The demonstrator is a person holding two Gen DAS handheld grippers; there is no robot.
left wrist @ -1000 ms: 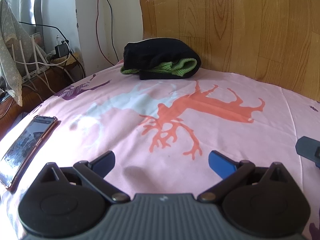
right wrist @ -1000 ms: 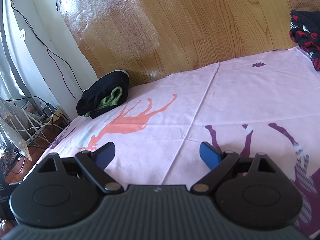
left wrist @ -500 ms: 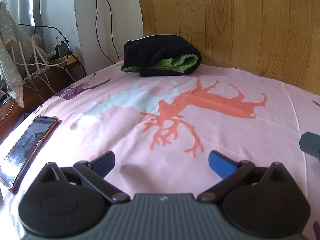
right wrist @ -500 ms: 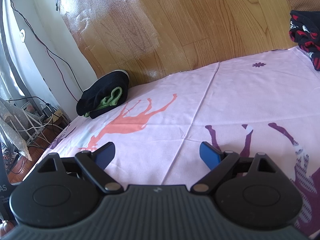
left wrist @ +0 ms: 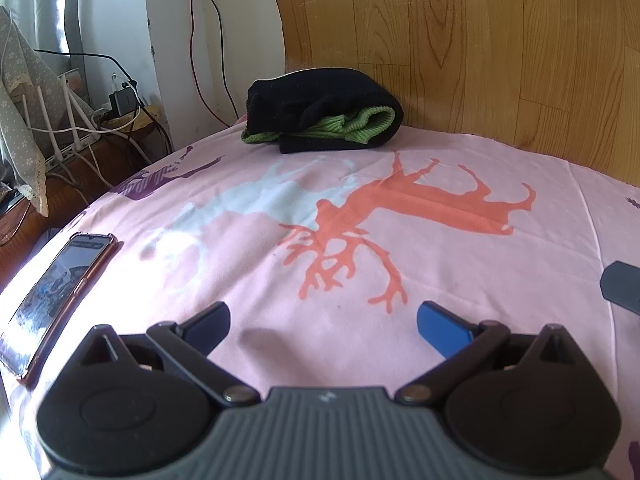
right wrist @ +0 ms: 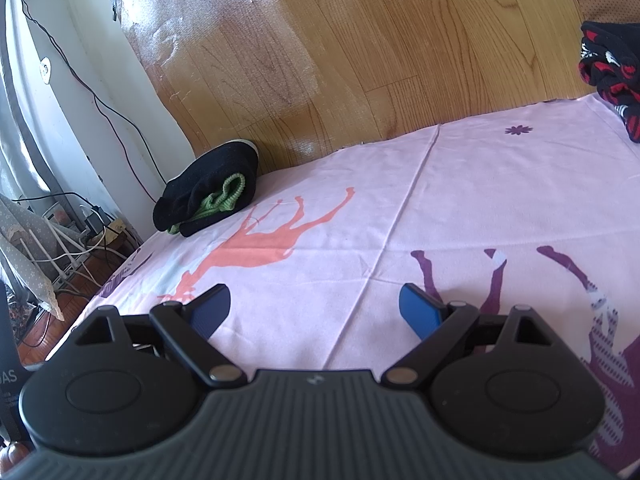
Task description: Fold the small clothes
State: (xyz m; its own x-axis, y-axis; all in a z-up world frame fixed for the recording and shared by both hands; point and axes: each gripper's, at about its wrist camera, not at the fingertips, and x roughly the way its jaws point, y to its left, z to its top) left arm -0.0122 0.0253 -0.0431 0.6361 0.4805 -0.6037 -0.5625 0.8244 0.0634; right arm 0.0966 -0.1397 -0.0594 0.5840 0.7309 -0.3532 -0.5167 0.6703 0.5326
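Left tongs (left wrist: 323, 322): spread wide, holding nothing, low over the pink sheet (left wrist: 440, 264) of the bed. Right tongs (right wrist: 314, 307): likewise spread wide and empty, over the same sheet.

Folded garment (left wrist: 320, 114): black with a green knit cuff showing, lying at the far edge of the bed against the wood-grain panel (left wrist: 500, 40), well apart from both tongs. In the right wrist view it appears at far left (right wrist: 208, 188).

A second garment (right wrist: 612, 76), black with red markings, lies at the far right corner.

A phone (left wrist: 56, 292) rests on the sheet, left of the left tongs. Cables (left wrist: 80, 132) lie beyond the bed's left edge.
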